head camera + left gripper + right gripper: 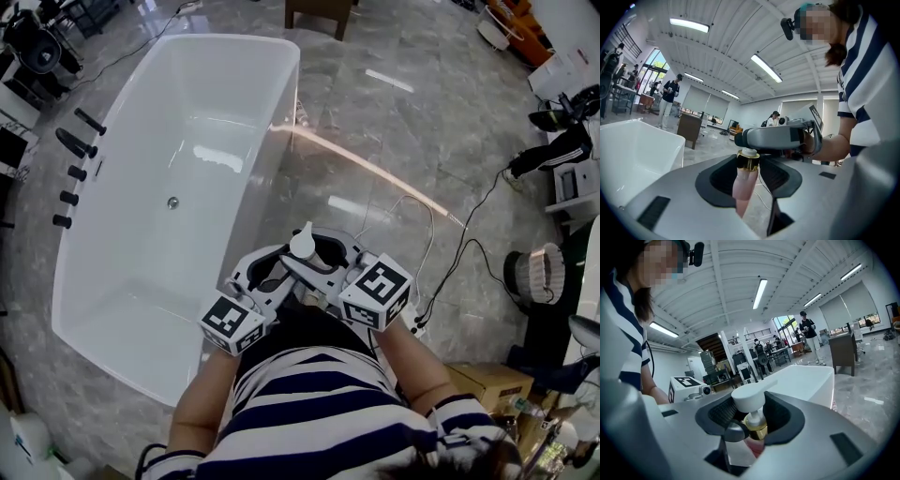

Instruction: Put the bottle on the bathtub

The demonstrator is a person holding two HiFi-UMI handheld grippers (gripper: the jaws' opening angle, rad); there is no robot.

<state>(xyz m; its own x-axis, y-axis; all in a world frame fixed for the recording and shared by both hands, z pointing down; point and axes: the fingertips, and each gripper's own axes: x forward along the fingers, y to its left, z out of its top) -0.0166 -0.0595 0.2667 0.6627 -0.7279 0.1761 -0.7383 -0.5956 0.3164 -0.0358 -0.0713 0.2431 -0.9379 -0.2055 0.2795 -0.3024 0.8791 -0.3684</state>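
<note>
Bottle [302,242] first: it is a pump bottle with a white head, a gold collar and a pinkish body. It is held upright in the air between the two grippers, just right of the tub [159,122] and not on it.

The white tub fills the left of the head view, with its drain [172,202] in the floor of the basin. A row of black taps [80,141] stands along its far left side.

The left gripper [277,267] reaches in from the lower left. Its jaws stand fairly wide and its black pads [715,180] close on the bottle's body below the collar. The left gripper view shows the body wedged between them.

The right gripper [328,258] comes from the other side. Its jaws are also wide and they clamp the bottle near the collar, with the pump head sitting above its pads [783,420]. One rounded grey jaw tip of the left gripper shows in that view against the bottle.

On the grey stone floor [394,122] to the right lie a white and a black cable [441,253]. A cardboard box [483,380] sits at the lower right.
</note>
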